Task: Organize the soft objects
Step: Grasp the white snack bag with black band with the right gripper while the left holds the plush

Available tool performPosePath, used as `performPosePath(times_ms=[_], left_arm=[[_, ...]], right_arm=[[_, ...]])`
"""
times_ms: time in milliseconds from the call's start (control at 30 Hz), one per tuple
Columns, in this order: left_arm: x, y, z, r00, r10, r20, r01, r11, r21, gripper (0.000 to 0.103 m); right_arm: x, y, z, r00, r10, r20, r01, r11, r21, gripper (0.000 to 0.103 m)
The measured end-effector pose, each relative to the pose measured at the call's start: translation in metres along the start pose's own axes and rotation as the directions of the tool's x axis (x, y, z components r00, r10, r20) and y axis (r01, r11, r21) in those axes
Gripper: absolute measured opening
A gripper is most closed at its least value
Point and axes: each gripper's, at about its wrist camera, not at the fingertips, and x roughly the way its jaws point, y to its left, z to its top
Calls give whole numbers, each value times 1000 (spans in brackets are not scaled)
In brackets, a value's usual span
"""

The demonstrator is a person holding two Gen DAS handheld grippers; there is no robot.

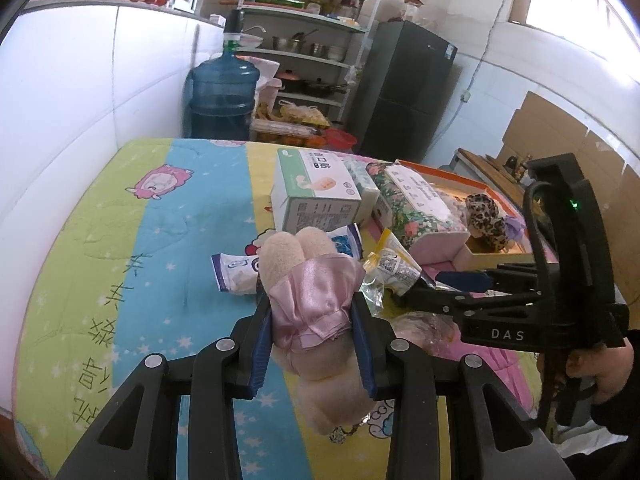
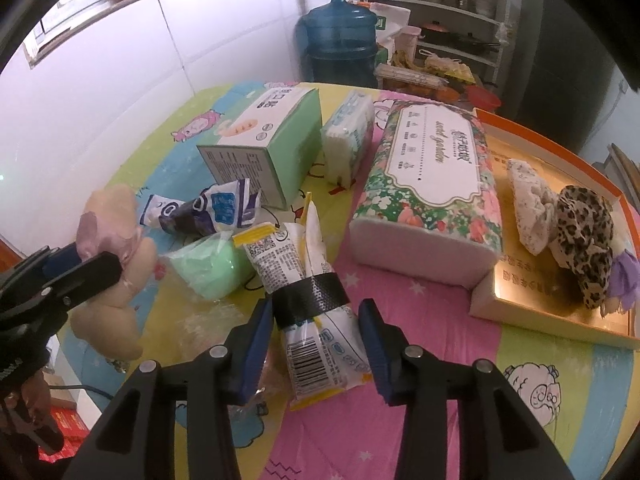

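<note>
My left gripper (image 1: 312, 312) is shut on a beige plush toy in a pink satin skirt (image 1: 310, 300) and holds it above the striped cloth; the toy also shows at the left of the right wrist view (image 2: 116, 248). My right gripper (image 2: 316, 320) is open, its fingers on either side of a white and yellow packet bound with black tape (image 2: 308, 276) that lies on the cloth. The packet shows in the left wrist view (image 1: 394, 266) at the right gripper's tips (image 1: 416, 284). A leopard-print soft item (image 2: 584, 236) lies in the orange-edged box tray (image 2: 560, 316).
A floral tissue pack (image 2: 432, 184), a green and white carton (image 2: 264, 140), a small tissue pack (image 2: 348, 136), a green soft bundle (image 2: 208, 264) and blue and white sachets (image 2: 200, 212) lie on the cloth. A white wall runs along the left. A water jug (image 1: 222, 96) and shelves stand behind.
</note>
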Motion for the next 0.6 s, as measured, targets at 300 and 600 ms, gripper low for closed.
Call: performPosePath(times_ms=[300,600], left_arm=[[-4,-5,4,1000,-20,15,20,1000,12,37],[-1,-11,10,999,-33,15,33,999,20,37]], right_arm=[[-26,0,2,998,22,52,-23,1000,20,39],[-22,0,1,999,-38,-3,38,999,6,9]])
